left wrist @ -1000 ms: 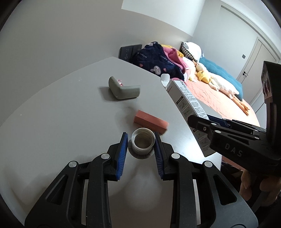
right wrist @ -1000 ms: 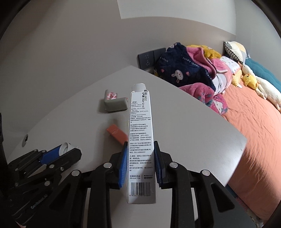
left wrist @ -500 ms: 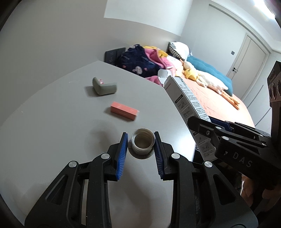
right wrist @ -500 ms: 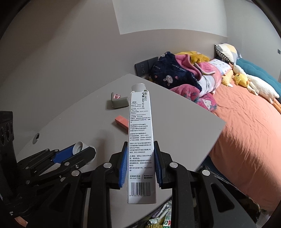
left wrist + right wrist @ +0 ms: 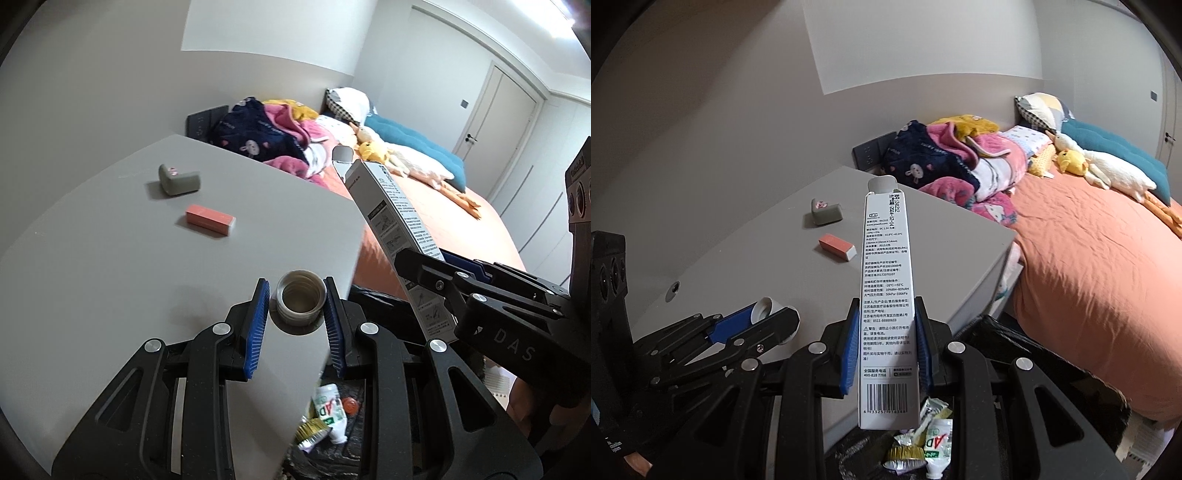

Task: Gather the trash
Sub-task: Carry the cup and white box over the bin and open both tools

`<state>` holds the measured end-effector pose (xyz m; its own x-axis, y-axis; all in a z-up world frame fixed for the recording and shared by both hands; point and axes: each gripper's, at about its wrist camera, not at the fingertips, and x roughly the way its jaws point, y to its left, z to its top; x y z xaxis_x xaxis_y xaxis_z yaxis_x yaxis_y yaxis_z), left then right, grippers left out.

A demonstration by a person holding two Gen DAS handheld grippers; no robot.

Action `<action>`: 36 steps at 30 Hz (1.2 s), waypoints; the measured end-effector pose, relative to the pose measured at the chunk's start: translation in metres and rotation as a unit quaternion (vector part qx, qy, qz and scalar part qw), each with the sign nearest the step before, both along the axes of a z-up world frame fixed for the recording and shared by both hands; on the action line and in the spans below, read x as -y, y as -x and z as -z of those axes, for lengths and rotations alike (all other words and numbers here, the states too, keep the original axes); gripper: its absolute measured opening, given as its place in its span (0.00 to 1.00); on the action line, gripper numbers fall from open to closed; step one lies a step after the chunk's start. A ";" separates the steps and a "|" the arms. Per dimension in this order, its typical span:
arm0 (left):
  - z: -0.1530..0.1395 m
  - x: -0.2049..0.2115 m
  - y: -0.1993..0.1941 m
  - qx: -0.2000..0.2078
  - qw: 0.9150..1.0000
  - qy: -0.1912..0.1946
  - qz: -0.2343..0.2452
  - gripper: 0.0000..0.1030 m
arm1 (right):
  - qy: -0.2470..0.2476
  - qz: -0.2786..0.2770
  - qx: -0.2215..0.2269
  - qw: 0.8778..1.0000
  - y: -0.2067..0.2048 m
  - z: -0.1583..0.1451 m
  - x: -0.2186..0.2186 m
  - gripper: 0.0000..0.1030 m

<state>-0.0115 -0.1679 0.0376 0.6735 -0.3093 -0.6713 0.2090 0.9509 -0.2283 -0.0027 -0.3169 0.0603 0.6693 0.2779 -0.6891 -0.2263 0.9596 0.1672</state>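
- Left wrist view: left hand-held gripper [image 5: 297, 317] clenched on a small white cup [image 5: 298, 297], now carried back past the table [image 5: 110, 258] near edge; a dark trash bin [image 5: 332, 417] with wrappers has come into sight below, so drop-off looks close. Pink block [image 5: 210, 220] and grey case [image 5: 179, 180] remain toward the far edge.
- Right wrist view: right hand-held gripper [image 5: 884, 345] grasping a tall white carton [image 5: 886, 295], hanging over the bin. Bed [image 5: 1089, 240] alongside the table's right edge; grey bedroom walls.
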 end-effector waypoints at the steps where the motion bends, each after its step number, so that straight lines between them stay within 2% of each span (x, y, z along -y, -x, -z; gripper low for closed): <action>1: -0.001 0.003 0.003 0.001 1.000 0.001 0.004 0.28 | 0.000 0.002 0.001 1.000 0.004 -0.001 0.002 0.27; 16: -0.006 0.052 0.043 0.013 0.998 0.001 0.068 0.28 | -0.009 0.061 0.027 0.998 0.060 -0.017 0.055 0.27; 23: 0.000 0.076 0.057 0.001 0.994 -0.001 0.106 0.29 | -0.020 0.094 0.029 0.995 0.078 -0.019 0.083 0.28; 24: 0.002 0.081 0.057 -0.008 0.992 0.006 0.124 0.33 | -0.024 0.100 0.030 0.994 0.079 -0.019 0.087 0.30; 25: 0.004 0.084 0.058 -0.018 0.990 0.010 0.136 0.62 | -0.031 0.115 0.035 0.992 0.083 -0.021 0.095 0.45; 26: 0.005 0.087 0.059 -0.028 0.989 0.011 0.143 0.95 | -0.033 0.125 0.040 0.991 0.084 -0.023 0.099 0.55; 27: 0.004 0.089 0.062 -0.024 0.989 0.014 0.143 0.94 | -0.035 0.140 0.053 0.988 0.088 -0.026 0.105 0.68; 28: 0.002 0.091 0.065 -0.014 0.989 0.016 0.145 0.94 | -0.034 0.148 0.058 0.987 0.090 -0.027 0.109 0.70; 32: -0.002 0.095 0.066 -0.005 0.991 0.001 0.133 0.94 | -0.041 0.172 0.062 0.982 0.096 -0.029 0.128 0.71; 36: -0.004 0.092 0.066 -0.004 0.994 0.004 0.112 0.94 | -0.043 0.181 0.064 0.980 0.100 -0.028 0.139 0.73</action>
